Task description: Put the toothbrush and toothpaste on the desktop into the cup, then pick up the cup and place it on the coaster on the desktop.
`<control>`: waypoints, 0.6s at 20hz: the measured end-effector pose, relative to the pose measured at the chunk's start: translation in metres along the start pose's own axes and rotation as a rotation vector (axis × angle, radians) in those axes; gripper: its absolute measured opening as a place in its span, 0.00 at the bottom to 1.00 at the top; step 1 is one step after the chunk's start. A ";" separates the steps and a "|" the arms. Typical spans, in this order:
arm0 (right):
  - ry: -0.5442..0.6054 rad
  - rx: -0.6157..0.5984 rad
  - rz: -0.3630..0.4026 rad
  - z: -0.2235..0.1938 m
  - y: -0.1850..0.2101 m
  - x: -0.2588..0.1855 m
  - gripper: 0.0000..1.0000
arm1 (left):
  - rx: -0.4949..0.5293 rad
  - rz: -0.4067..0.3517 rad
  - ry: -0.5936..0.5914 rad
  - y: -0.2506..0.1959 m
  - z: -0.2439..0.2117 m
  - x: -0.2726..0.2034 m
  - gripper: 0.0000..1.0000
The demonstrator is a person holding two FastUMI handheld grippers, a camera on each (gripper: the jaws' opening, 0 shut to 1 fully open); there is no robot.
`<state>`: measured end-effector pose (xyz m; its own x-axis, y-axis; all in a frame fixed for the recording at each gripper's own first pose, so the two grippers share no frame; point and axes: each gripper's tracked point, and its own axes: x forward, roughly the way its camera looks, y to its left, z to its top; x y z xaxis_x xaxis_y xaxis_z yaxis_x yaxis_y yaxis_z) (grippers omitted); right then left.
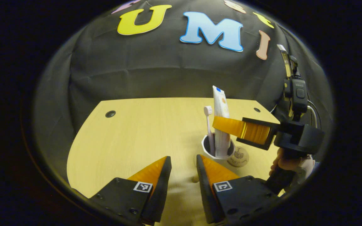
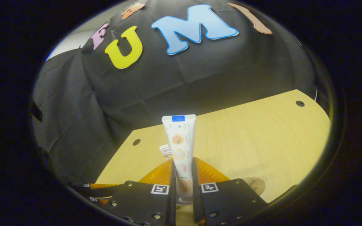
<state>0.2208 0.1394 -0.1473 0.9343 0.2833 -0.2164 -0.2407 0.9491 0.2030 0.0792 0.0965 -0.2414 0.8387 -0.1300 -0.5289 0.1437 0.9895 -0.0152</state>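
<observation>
Toothpaste is standing upright in the cup, its lower part sitting between the right gripper fingers, which are pinching it from both sides. Beside it in the cup, the toothbrush is standing head up. The coaster is lying just beside the cup on the desktop. Nearer the camera, the left gripper is hovering spread apart, holding nothing, short of the cup.
</observation>
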 end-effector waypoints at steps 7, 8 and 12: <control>-0.057 0.011 0.021 0.020 0.007 -0.032 0.52 | 0.057 -0.051 0.040 -0.017 -0.005 0.004 0.63; -0.073 0.015 0.023 0.026 0.008 -0.038 0.41 | 0.066 -0.057 0.045 -0.018 -0.004 0.005 0.60; -0.109 0.028 0.009 0.042 0.000 -0.058 0.52 | 0.123 -0.095 0.105 -0.029 -0.012 0.007 0.63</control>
<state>0.1777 0.1176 -0.0945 0.9554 0.2742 -0.1099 -0.2437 0.9419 0.2313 0.0745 0.0682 -0.2552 0.7597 -0.2085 -0.6160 0.2881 0.9571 0.0313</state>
